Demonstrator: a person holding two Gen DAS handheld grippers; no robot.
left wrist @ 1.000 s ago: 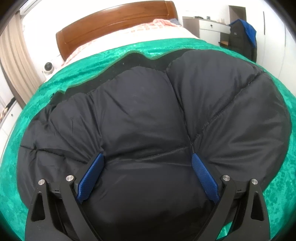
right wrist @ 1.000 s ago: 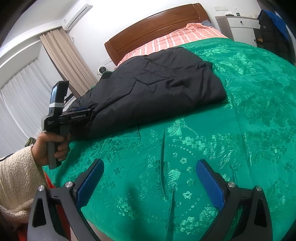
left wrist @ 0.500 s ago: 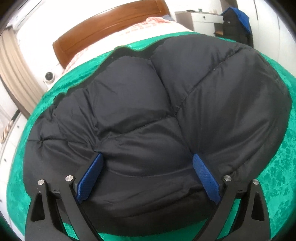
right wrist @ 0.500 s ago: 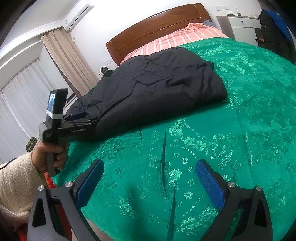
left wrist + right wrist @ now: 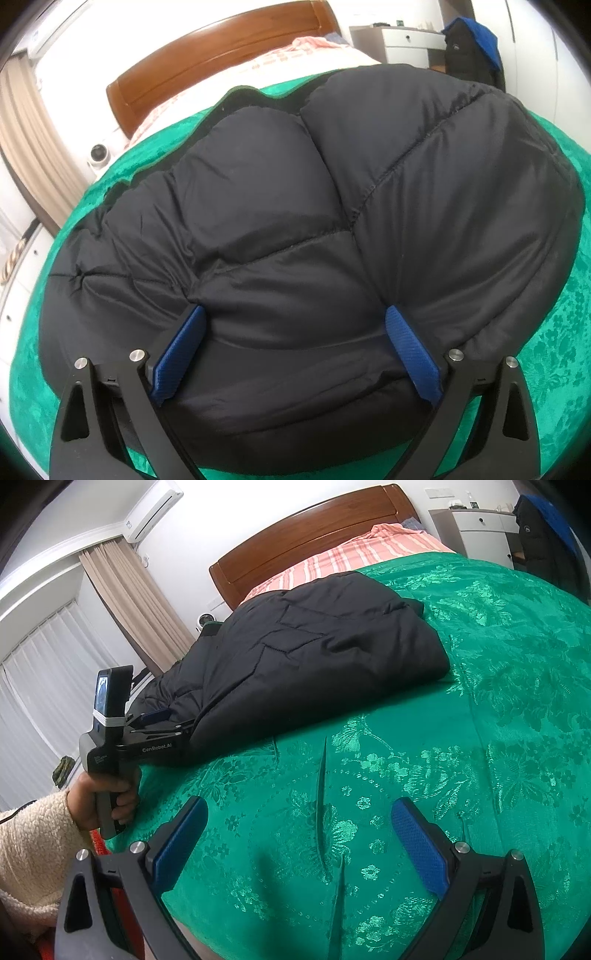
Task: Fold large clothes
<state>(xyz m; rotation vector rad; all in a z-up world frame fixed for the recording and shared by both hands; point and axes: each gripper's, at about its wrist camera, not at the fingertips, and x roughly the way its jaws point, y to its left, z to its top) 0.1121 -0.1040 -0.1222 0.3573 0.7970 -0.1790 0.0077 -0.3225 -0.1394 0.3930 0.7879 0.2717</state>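
Closer now, left tongs (image 5: 293, 345) gape wide around the black down jacket's (image 5: 314, 221) near edge on the green bedspread (image 5: 424, 757); right tongs (image 5: 299, 843) open, empty. Slippery padding may spring out.

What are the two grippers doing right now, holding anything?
Left gripper: open, fingers spread wide and pressed against the black puffer jacket, not clamping it.
Right gripper: open, holding nothing, above the green bedspread.
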